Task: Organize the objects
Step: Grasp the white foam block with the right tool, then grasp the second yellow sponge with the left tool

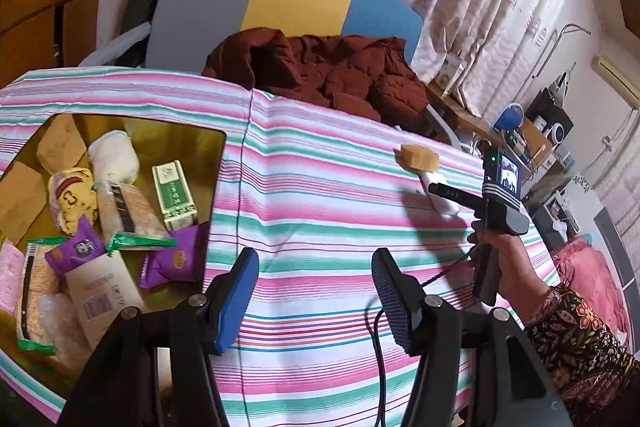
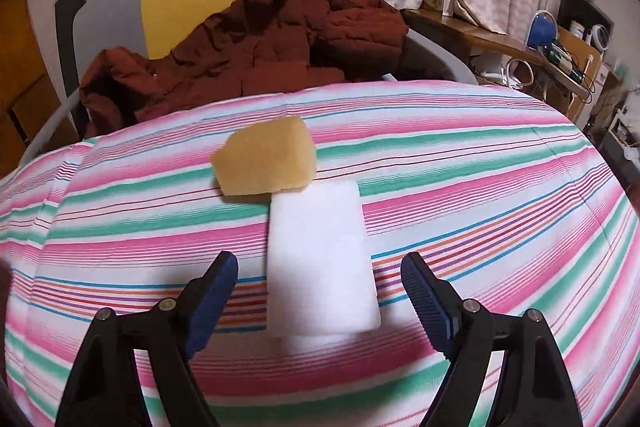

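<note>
Right gripper (image 2: pixel 320 297): jaws apart, nothing pressed. One white block (image 2: pixel 320 259) lies flat on the striped cloth (image 2: pixel 480 187) with its near end between the pads. One yellow sponge (image 2: pixel 264 157) touches the block's far end.

Left gripper (image 1: pixel 316 297): jaws apart, empty, over bare cloth beside the box (image 1: pixel 120 131).

Box: open, at the left of the table, already holding a jumble of packets (two purple sachets (image 1: pixel 172 259), one green-and-white carton (image 1: pixel 174 193); the rest too heaped to count reliably).

Risks, judged: closing off-centre could skid the block on the cloth, nudge the sponge away, or pinch up a fold. The right hand's trailing cable (image 1: pixel 436 275) may drag across the cloth.

Beyond: one rust-red jacket (image 2: pixel 256 55) on a chair.
</note>
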